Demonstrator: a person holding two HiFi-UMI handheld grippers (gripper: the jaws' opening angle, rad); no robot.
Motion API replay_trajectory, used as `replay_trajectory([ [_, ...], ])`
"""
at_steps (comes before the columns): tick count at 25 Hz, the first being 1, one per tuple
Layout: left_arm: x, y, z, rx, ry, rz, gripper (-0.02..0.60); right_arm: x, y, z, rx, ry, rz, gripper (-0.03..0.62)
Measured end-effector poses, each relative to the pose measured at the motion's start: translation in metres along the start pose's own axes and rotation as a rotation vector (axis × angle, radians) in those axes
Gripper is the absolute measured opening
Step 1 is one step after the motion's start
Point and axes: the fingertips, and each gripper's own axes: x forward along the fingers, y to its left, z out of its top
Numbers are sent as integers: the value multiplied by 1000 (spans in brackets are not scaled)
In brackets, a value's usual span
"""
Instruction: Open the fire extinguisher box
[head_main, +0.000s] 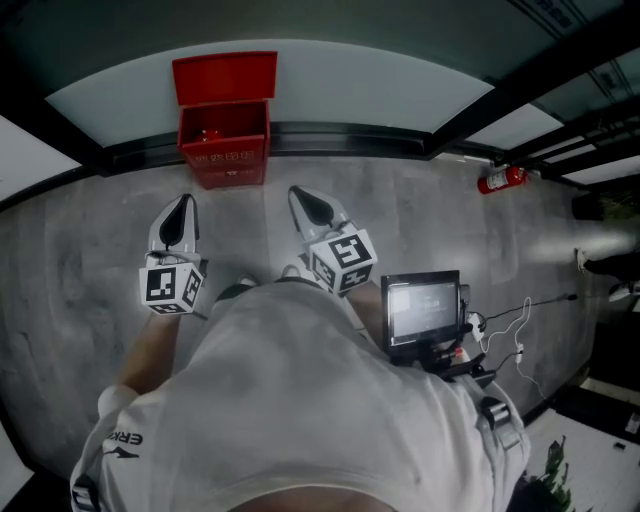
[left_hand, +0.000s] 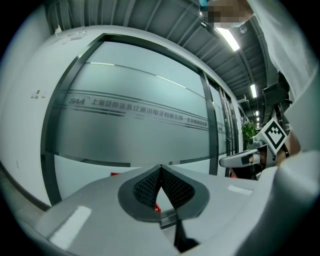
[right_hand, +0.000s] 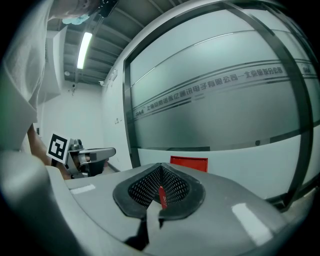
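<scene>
Standing open: fire extinguisher box (head_main: 228, 158); left gripper (head_main: 185, 203), right gripper (head_main: 299, 195) closed nearby.

A red fire extinguisher (head_main: 503, 179) sits on the grey concrete floor (head_main: 420, 215) at the far right, close to the foot of the wall; a small monitor (head_main: 424, 305) on a dark mount stands at lower right, its screen dimly lit; a thin white cable (head_main: 522, 335) loops over the floor just beside it; a frosted glass wall (left_hand: 140, 90) in dark frames carries a band of lettering (left_hand: 140, 111); a leafy plant (left_hand: 248, 132) stands far along it; a strip light (left_hand: 227, 37) runs along the ribbed ceiling.
</scene>
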Motion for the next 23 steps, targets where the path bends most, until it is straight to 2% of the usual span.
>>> replay_trajectory([
  [23, 4, -1, 9, -2, -10, -5, 3, 5, -3, 6, -4, 2, -4, 11],
])
